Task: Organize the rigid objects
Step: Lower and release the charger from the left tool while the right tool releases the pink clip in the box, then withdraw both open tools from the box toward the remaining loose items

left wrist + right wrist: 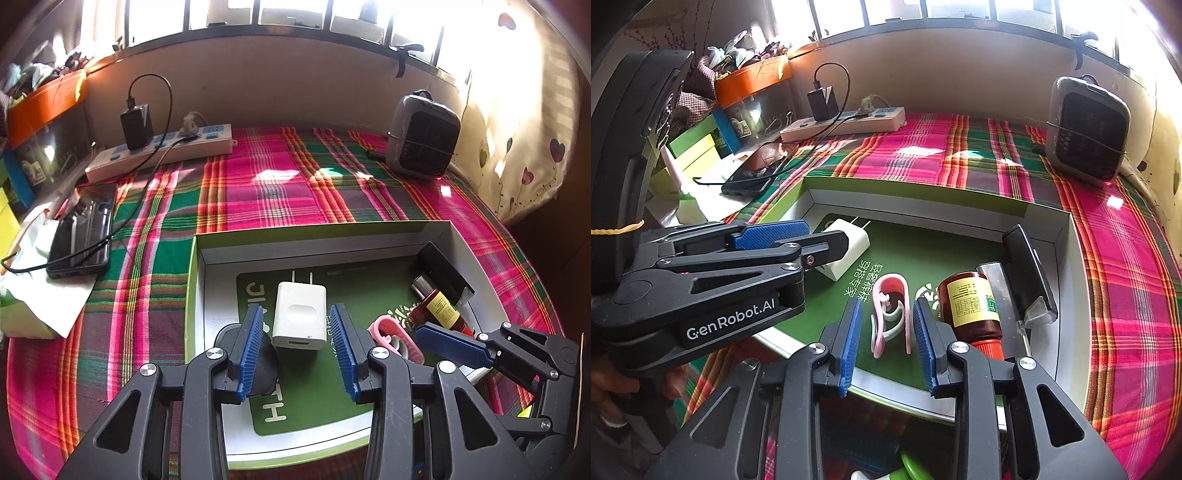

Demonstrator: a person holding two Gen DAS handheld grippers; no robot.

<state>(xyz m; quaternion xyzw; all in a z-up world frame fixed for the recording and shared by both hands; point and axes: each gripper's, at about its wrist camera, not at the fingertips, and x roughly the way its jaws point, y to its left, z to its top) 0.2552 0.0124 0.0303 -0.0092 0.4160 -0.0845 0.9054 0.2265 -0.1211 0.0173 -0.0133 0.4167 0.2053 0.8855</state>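
Lower centre, the left tongs (pixel 297 345) stand apart around a white charger (pixel 300 314) lying in the box (pixel 192 295).

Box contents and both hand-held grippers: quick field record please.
box: open green box on plaid cloth
charger: white, lying flat in box, prongs pointing away
clip: pink, in box
bottle: brown, orange cap, lying in box
left hand-held gripper: open, straddling charger, pads clear
right hand-held gripper: open, straddling clip, no pad contact visible
outside box: phone, power strip
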